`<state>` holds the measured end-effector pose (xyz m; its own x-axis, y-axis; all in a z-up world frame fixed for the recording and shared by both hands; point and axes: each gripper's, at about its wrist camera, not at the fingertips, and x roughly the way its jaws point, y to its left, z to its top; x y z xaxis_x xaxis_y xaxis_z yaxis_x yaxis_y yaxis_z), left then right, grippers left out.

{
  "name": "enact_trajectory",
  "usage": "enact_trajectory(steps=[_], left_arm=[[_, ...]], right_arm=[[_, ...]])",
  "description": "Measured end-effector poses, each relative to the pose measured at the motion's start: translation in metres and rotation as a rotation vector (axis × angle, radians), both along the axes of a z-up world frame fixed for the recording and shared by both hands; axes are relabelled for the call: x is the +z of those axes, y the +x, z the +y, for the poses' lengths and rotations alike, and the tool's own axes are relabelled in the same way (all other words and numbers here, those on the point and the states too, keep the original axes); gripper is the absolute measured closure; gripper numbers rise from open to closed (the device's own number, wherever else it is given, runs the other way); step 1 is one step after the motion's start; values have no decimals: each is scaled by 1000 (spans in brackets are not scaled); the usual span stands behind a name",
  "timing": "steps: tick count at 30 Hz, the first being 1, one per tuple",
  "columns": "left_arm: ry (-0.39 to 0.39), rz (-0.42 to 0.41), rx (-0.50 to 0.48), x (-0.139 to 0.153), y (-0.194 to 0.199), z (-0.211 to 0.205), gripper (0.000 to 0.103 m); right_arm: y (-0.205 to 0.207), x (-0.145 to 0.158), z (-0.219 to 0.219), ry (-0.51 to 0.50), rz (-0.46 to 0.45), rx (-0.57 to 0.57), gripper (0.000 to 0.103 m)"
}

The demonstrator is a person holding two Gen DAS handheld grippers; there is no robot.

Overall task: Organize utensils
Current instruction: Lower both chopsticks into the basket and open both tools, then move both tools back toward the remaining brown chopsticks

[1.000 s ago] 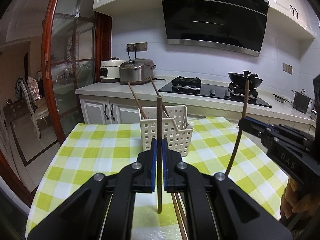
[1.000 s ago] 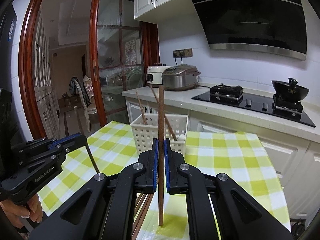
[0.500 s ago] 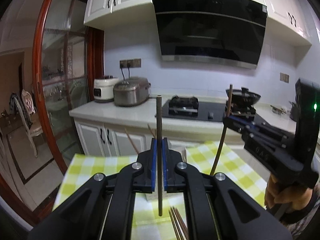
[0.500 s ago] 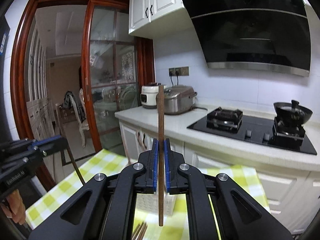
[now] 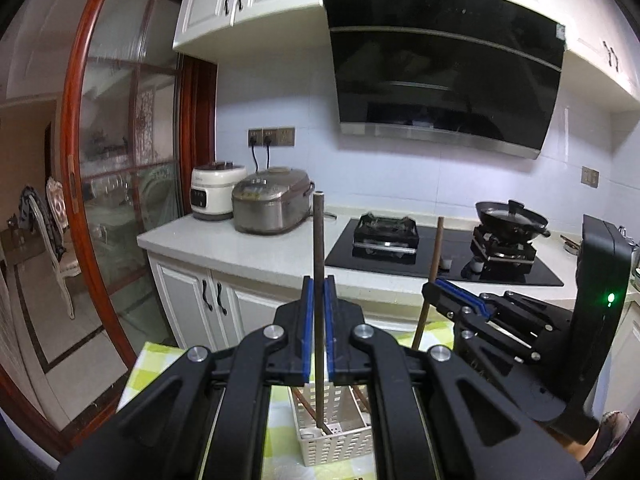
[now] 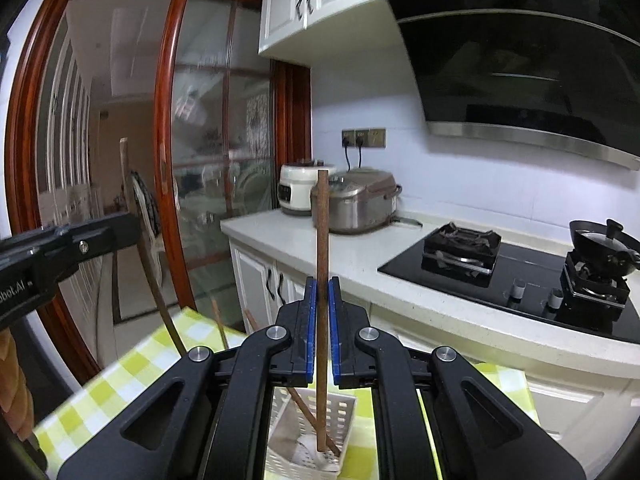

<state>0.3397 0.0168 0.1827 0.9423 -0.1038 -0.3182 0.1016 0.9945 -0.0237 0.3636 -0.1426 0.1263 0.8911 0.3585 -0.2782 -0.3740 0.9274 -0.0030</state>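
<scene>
The left gripper (image 5: 319, 328) is clamped on a slim, dark, round-sectioned chopstick (image 5: 319, 264) held upright between its blue pads, the lower tip hanging inside the white perforated plastic basket (image 5: 336, 446) directly below — a squarish, grid-walled caddy on the green-and-white checked tablecloth (image 5: 146, 364). The right gripper (image 6: 322, 332) pinches a reddish-brown wooden chopstick (image 6: 322, 240) the same way, its lower end down in the basket (image 6: 344, 408) beneath the fingers, beside other brown sticks (image 6: 306, 404) leaning at a slant inside. Ahead of both: a glossy black hob (image 6: 500, 280) and a brushed-metal rice cooker (image 5: 272, 204).
</scene>
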Motion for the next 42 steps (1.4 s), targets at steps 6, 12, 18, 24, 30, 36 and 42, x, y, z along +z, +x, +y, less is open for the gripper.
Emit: enact_trajectory(steps=[6,12,18,24,30,36,42], left_arm=[[-1,111,-6,-41,28,6,98],[-19,211,3,-83,48,14,98],[-31,234,56,-102,51,30,88],[-30,191,103,-99,23,42,62],[-59,144,166,-112,-33,47,20],[-72,174,207,-150,-85,49,7],[-102,220,219,-186,-119,50,5]], right_arm=[[29,-40,12,-87,118,12,97],[45,-75,14,-70,209,28,96],[45,-80,3,-40,227,15,91],[24,-76,-19,15,231,2,91],[-21,-95,-31,51,269,8,90],[-65,-145,-33,84,380,7,65],[-95,-184,-27,64,450,7,65]])
